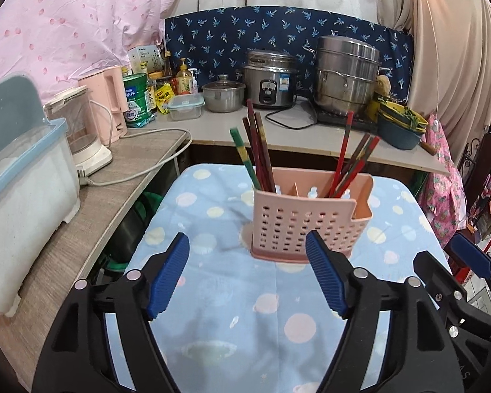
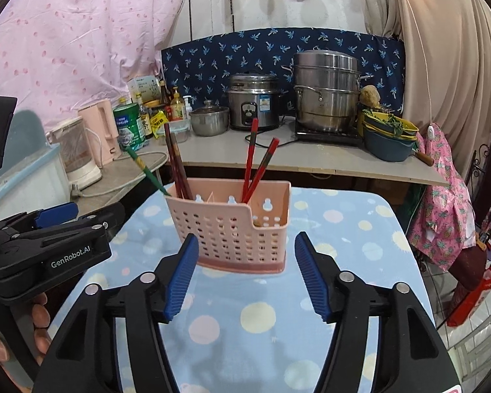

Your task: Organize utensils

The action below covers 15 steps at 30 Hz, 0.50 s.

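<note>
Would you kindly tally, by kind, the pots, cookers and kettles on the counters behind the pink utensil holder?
Rice cooker: 1
Stacked steel steamer: 1
Small lidded steel pot: 1
Pink kettle: 1
Clear-bodied kettle: 1
Total: 5
</note>
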Each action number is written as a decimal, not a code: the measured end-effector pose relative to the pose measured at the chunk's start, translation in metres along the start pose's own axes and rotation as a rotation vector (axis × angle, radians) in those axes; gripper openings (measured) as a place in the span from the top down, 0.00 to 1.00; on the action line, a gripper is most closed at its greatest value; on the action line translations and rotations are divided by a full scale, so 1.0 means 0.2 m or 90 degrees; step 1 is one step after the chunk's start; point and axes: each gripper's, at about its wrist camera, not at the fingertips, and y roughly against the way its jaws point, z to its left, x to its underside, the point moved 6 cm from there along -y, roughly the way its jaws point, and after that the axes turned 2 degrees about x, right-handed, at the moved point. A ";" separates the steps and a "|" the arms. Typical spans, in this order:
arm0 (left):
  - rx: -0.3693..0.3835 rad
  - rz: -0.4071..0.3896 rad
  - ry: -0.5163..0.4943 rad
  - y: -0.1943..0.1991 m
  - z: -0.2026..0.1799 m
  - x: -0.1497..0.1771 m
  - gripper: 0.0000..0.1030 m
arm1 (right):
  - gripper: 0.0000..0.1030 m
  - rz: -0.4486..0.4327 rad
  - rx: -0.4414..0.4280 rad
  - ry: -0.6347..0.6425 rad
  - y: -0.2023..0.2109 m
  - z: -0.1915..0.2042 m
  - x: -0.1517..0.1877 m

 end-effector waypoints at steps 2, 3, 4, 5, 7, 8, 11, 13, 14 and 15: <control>-0.001 0.006 -0.003 0.00 0.00 0.04 0.29 | 0.36 0.009 0.000 -0.004 0.01 0.00 0.04; -0.003 0.008 -0.005 0.00 0.00 0.06 0.28 | 0.35 0.014 -0.001 -0.005 0.01 -0.01 0.06; -0.006 0.011 -0.007 0.01 0.00 0.08 0.27 | 0.32 0.017 0.000 -0.006 0.02 -0.01 0.08; -0.006 0.014 -0.008 0.00 0.00 0.09 0.25 | 0.31 0.020 0.001 -0.007 0.02 -0.01 0.10; -0.006 0.019 -0.005 0.01 0.01 0.12 0.21 | 0.30 0.029 0.004 -0.003 0.02 -0.01 0.13; -0.007 0.021 -0.004 0.01 0.01 0.13 0.18 | 0.30 0.032 0.005 -0.002 0.02 -0.01 0.15; -0.010 0.026 -0.002 0.01 0.02 0.17 0.15 | 0.26 0.039 0.008 -0.001 0.03 -0.01 0.18; -0.015 0.030 -0.003 0.01 0.02 0.19 0.12 | 0.23 0.038 0.014 0.001 0.04 -0.02 0.20; -0.017 0.032 -0.005 0.01 0.02 0.20 0.12 | 0.19 0.038 0.017 0.002 0.04 -0.02 0.21; -0.019 0.035 -0.006 0.01 0.03 0.21 0.11 | 0.19 0.039 0.020 0.003 0.04 -0.02 0.21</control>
